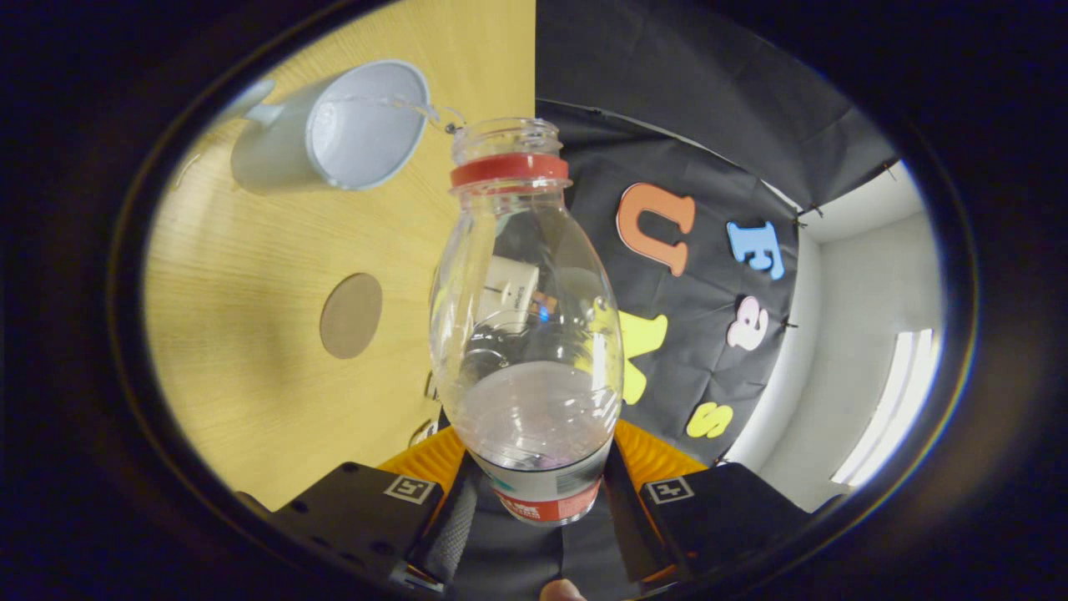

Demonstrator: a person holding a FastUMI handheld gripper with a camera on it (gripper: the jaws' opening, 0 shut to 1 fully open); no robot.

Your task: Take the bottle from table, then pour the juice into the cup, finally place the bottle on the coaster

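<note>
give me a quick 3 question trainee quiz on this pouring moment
1. True or false: the clear plastic bottle with a red neck ring still has its cap on.
2. Where does the thin stream from the bottle's mouth land? A) on the round brown coaster B) in the pale grey cup C) on the light wooden table
3. What is the gripper doing with its fingers?

Key
1. False: the mouth is open.
2. B.
3. Both fingers press the bottle's labelled lower body, holding it tilted toward the cup.
</note>
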